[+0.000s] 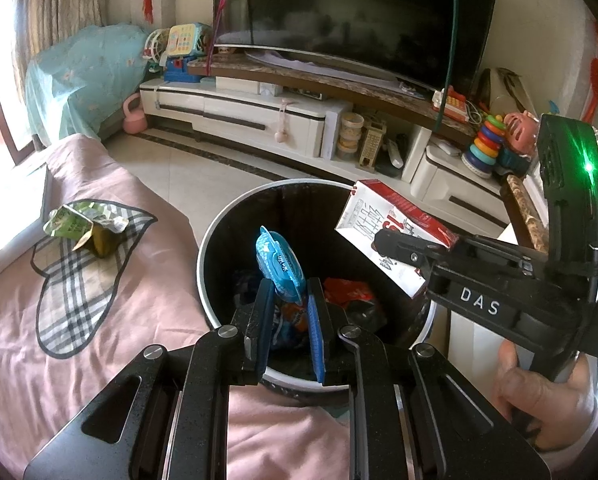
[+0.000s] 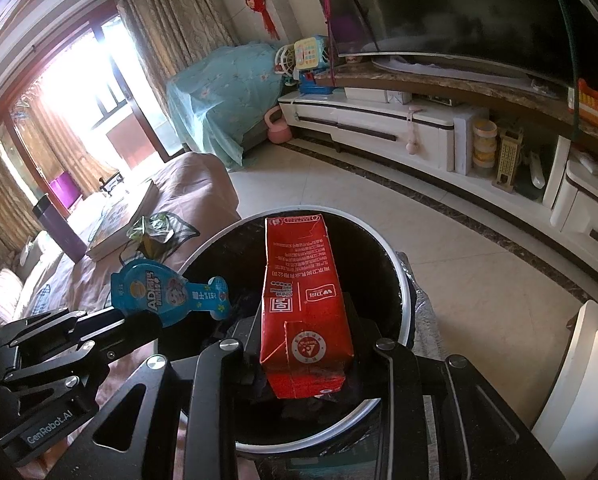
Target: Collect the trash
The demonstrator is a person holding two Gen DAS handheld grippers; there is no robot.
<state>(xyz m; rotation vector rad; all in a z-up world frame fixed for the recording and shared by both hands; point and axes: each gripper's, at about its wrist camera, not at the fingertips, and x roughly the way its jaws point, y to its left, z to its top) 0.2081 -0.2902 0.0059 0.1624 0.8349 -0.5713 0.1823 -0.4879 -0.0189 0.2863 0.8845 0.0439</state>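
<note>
A round black bin with a white rim [image 1: 207, 268] stands open below both grippers, with red and blue wrappers lying inside. My left gripper [image 1: 291, 294] is shut on a blue foil wrapper [image 1: 277, 262], which sticks up over the bin's mouth. From the right, my right gripper [image 1: 381, 240] holds a red and white carton [image 1: 383, 220] over the bin's right side. In the right wrist view the right gripper [image 2: 305, 322] is shut on that red carton [image 2: 299, 280] above the bin [image 2: 406, 304]. The left gripper [image 2: 139, 320] carries the blue wrapper [image 2: 159, 288] at the left.
A crumpled green carton [image 1: 85, 226] lies on the pink blanket [image 1: 111, 340] to the left, near a book [image 2: 115, 228]. A low white TV stand [image 1: 239, 116] with a television, toys and a pink kettlebell [image 1: 133, 118] lines the far wall. Tiled floor lies between.
</note>
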